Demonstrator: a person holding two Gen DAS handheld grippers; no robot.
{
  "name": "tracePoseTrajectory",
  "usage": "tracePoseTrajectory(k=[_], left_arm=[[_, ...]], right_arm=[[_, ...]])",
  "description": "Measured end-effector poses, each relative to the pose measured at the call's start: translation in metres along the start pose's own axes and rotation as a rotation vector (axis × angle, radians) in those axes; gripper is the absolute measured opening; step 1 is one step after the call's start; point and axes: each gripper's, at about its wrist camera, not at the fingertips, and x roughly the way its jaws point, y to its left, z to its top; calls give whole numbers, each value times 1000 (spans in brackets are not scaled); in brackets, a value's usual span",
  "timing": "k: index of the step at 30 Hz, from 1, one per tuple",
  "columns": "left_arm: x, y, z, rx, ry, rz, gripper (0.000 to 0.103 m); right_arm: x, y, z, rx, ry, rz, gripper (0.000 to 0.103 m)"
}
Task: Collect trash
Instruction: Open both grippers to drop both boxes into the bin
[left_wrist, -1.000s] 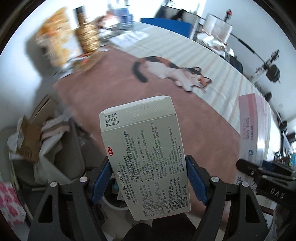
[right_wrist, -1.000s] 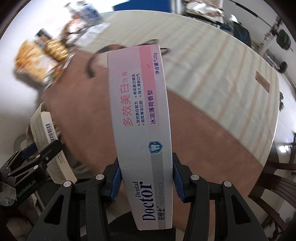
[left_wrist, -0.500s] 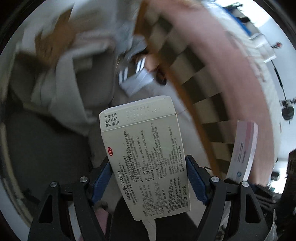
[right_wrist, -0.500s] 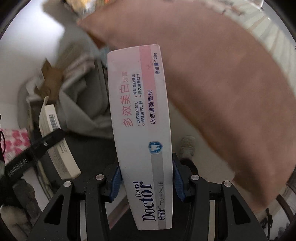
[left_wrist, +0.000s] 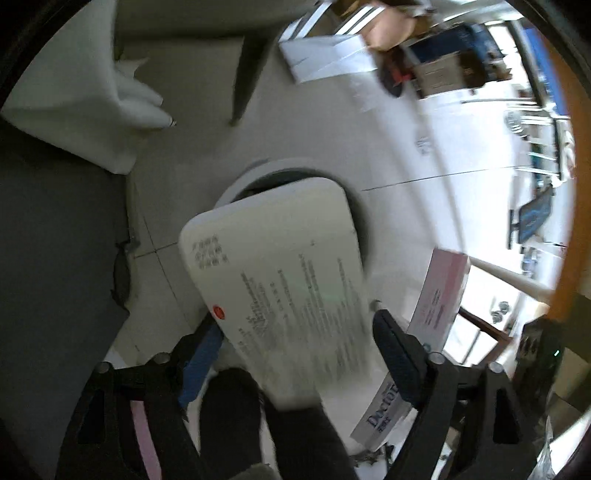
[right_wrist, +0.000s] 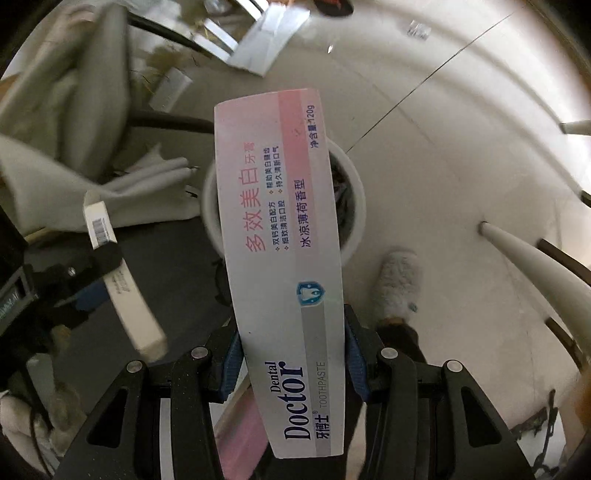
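Your right gripper (right_wrist: 293, 363) is clamping the glossy pink toothpaste carton (right_wrist: 284, 258) over the round white bin (right_wrist: 356, 206). Your left gripper's (left_wrist: 295, 347) jaws have just been opening; its pale, blurred medicine box (left_wrist: 280, 273) is sitting loose between them, the bin's rim (left_wrist: 258, 168) at twelve o'clock. Bare tiled floor (right_wrist: 461, 155) is lying open beyond, toward two o'clock.

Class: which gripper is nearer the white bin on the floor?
Too close to call. The left gripper and the right gripper each hold a box above the bin; neither is clearly nearer.
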Motion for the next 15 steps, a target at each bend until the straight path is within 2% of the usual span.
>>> tracePoseTrajectory(k=[1,2,6,7,8,9,11,15], left_arm=[[12,5,1,5,7,10,91],[24,9,4,9,16,24,103],[47,27,7,2,-24,101,103],[45,27,6,-3,-44,109,103],[42,31,3,-8,-67,127,103],[38,35,-1,-13,-100,172,103],[28,35,-9,-4,-139,244,103],[5,26,-28,20,-195,331,103]], right_arm=[[17,0,9,-14,14,-2,50],[38,-2,20,-23,27,-3,50],[83,-5,42,-67,52,14,53],[89,-4,46,-80,46,5,68],[93,-5,49,-96,36,-9,90],[90,-8,50,-104,24,-16,96],[82,-10,49,-125,-5,-60,97],[53,-10,34,-188,-83,-164,99]])
